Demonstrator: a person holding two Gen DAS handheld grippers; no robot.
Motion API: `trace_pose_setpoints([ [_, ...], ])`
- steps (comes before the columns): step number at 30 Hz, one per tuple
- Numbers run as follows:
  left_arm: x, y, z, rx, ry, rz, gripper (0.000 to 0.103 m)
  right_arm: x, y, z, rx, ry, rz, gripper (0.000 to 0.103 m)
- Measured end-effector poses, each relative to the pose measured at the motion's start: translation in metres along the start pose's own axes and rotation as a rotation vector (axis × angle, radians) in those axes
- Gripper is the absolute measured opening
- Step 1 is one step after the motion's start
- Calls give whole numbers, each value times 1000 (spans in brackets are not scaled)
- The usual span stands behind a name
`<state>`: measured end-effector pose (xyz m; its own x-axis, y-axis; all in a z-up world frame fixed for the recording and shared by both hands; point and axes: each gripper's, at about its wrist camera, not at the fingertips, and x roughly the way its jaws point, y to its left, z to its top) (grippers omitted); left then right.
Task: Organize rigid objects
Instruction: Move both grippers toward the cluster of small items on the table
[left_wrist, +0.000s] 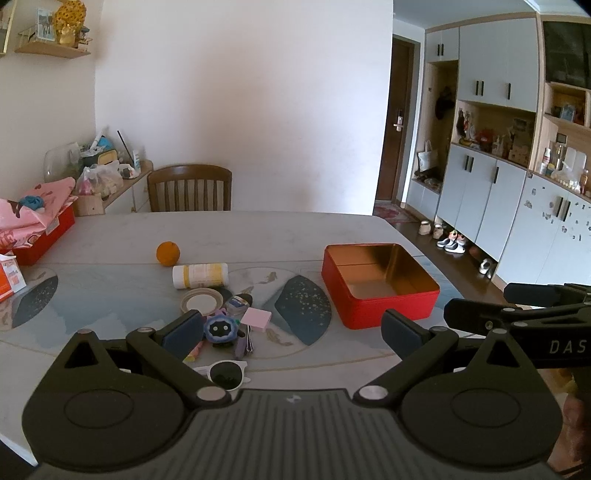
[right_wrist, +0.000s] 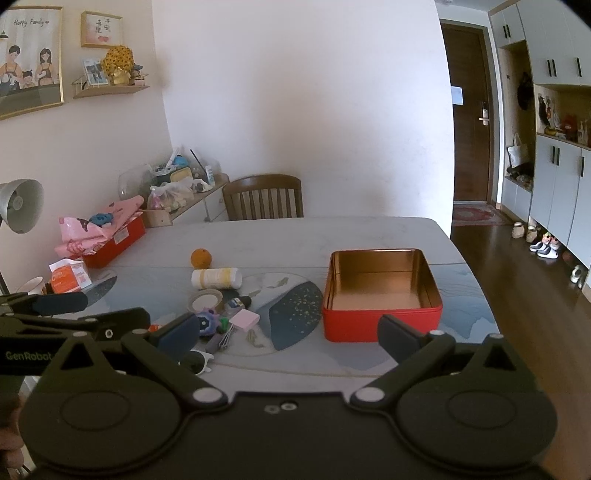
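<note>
The left gripper's near finger hides part of the heap, and white sunglasses are half cut off behind its frame; what lies under the blue plush toy is hard to make out, perhaps pens; both tongs hang spread and empty above the table, the right gripper likewise wide; the heap sits ahead by each left finger, the open red tin ahead to the right; a pink pad, tape ring, white bottle and orange lie nearby.
</note>
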<state>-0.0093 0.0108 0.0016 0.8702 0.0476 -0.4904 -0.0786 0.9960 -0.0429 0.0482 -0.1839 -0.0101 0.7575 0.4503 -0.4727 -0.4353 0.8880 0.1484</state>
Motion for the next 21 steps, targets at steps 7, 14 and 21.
trace_pose_setpoints([
  [7, 0, 0, 0, -1, -1, -1, 103, 2, 0, 1, 3, -1, 5, 103],
  [14, 3, 2, 1, -14, -6, 6, 103, 7, 3, 6, -8, -8, 20, 103],
  [21, 9, 16, 2, -50, 16, 45, 103, 18, 9, 7, -28, 12, 50, 103],
])
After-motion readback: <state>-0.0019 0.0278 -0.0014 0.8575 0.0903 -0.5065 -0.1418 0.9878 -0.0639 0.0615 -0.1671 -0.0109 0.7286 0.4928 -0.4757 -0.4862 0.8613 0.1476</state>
